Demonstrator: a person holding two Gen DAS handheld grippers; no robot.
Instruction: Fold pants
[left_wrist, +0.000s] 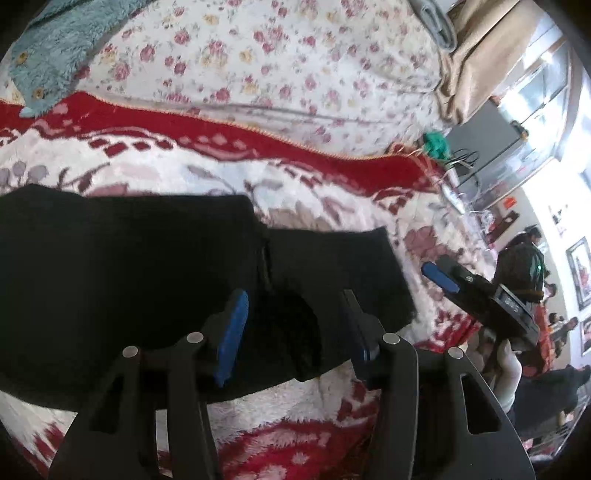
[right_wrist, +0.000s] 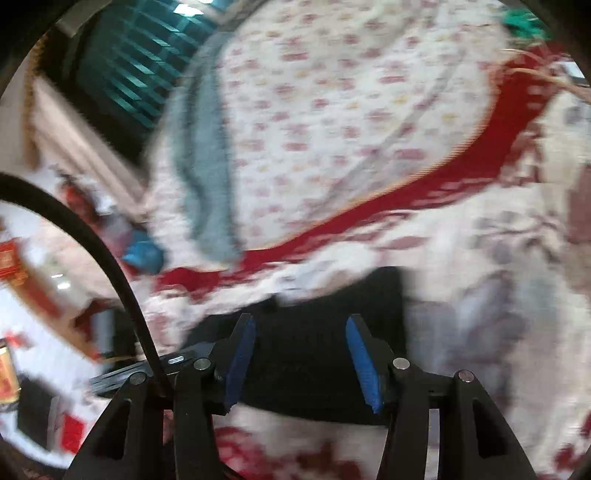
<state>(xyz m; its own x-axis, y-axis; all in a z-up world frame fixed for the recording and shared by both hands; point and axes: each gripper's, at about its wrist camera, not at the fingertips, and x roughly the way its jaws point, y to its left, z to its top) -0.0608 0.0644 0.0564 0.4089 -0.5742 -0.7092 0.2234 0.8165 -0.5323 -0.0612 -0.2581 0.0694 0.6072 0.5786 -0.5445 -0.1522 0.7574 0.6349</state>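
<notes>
Both of your grippers stood with their blue-padded jaws wide apart and nothing between them. The black fabric pants (left_wrist: 140, 280) lay bunched on the red-and-white plush floral blanket (left_wrist: 280, 402), directly under the left gripper (left_wrist: 295, 325), with an edge beneath the right gripper (right_wrist: 301, 354) too. The right wrist view was smeared by motion, so I judged you needed to slow that hand. You would have done best to lower each jaw pair over a single cloth edge and pinch only one layer, clear of the blanket pile.
</notes>
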